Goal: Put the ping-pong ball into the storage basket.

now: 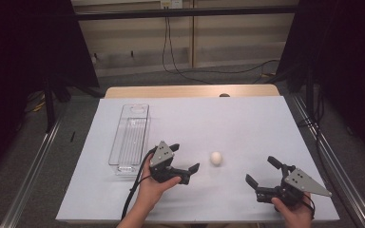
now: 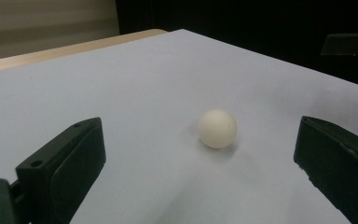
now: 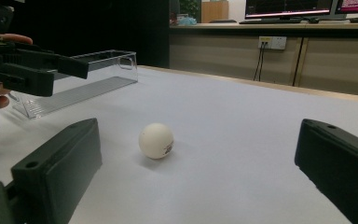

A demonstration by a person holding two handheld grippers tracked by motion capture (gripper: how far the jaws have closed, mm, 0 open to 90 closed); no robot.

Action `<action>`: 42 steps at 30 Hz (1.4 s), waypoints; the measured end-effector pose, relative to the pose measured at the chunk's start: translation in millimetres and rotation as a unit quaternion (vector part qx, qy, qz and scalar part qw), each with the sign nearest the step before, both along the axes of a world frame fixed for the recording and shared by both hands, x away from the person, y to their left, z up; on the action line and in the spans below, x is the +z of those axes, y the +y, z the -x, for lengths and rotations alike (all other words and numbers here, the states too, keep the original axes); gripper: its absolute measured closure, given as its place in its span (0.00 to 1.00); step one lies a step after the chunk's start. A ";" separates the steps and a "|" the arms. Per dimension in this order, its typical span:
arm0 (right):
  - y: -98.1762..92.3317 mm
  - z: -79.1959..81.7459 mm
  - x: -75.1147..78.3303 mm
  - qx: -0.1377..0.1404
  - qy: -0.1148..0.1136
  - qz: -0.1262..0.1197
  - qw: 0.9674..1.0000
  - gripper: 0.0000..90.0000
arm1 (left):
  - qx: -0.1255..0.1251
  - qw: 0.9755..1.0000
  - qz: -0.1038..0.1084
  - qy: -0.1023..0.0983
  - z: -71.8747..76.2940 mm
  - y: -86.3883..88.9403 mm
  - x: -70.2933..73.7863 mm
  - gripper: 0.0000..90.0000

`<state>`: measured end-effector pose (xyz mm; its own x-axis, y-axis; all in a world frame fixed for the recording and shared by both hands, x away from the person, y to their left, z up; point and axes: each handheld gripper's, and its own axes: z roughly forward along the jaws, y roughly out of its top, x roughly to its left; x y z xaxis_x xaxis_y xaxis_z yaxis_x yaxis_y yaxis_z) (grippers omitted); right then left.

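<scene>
White-covered surface (image 1: 247, 118), dark curtains either side. White ball (image 1: 216, 158) resting loose on surface, between both claws, nearer left claw (image 1: 184, 157), just ahead of its tips. Left claw jaws spread wide, nothing held. Right claw (image 1: 263, 172) also spread wide, empty, ball well apart from it. Small dark print on ball, probably a logo, too blurred to read. Clear plastic tray (image 1: 129, 137) beyond left claw, on its outer side.

Matt, smooth white ball (image 1: 216, 158). Clear glossy plastic tray (image 1: 129, 137). Matt pale sheet (image 1: 247, 118) over wood table edge (image 1: 190, 91).
</scene>
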<state>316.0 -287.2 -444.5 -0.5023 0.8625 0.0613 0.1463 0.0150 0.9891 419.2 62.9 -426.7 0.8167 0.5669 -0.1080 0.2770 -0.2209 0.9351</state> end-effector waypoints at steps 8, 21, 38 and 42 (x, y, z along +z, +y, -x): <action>-0.9 0.2 0.2 -0.004 0.000 0.000 1.000 0.00 | -0.005 1.000 -0.011 0.009 -6.0 -8.2 -5.3 0.03; 0.9 -0.8 -0.4 0.002 0.000 0.003 1.000 0.00 | -0.011 0.999 -0.022 0.025 -12.2 -21.1 -11.8 0.03; 0.3 -1.0 0.1 0.001 -0.001 0.002 1.000 0.00 | -0.016 0.999 -0.035 0.032 -19.7 -36.6 -10.8 0.03; 0.1 -1.1 0.0 -0.001 -0.001 0.000 1.000 0.00 | -0.015 0.998 -0.039 0.038 -20.5 -39.3 -12.7 0.03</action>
